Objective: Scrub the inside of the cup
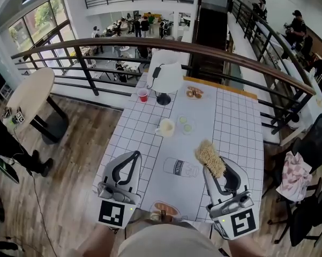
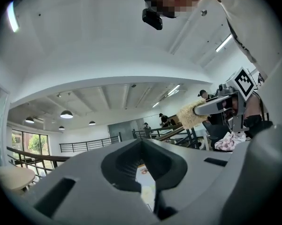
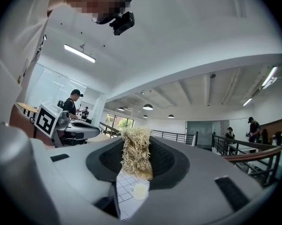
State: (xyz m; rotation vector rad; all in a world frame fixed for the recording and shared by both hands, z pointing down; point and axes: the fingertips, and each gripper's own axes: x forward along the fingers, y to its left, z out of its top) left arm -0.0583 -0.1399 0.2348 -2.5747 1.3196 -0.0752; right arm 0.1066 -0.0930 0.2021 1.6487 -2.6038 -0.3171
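We reference all positions to the cup (image 1: 165, 127). It stands upright mid-table (image 1: 236, 127), mouth up, long axis vertical. A dish (image 1: 186, 125) sits just right of it, and open tabletop lies on its near side. Nearer than the cup, the left gripper (image 1: 134, 155) hangs at the table's left edge, jaws pressed together, empty. The right gripper (image 1: 216, 169) pinches a scrubber (image 1: 210, 158), its fibres pointing toward the cup.
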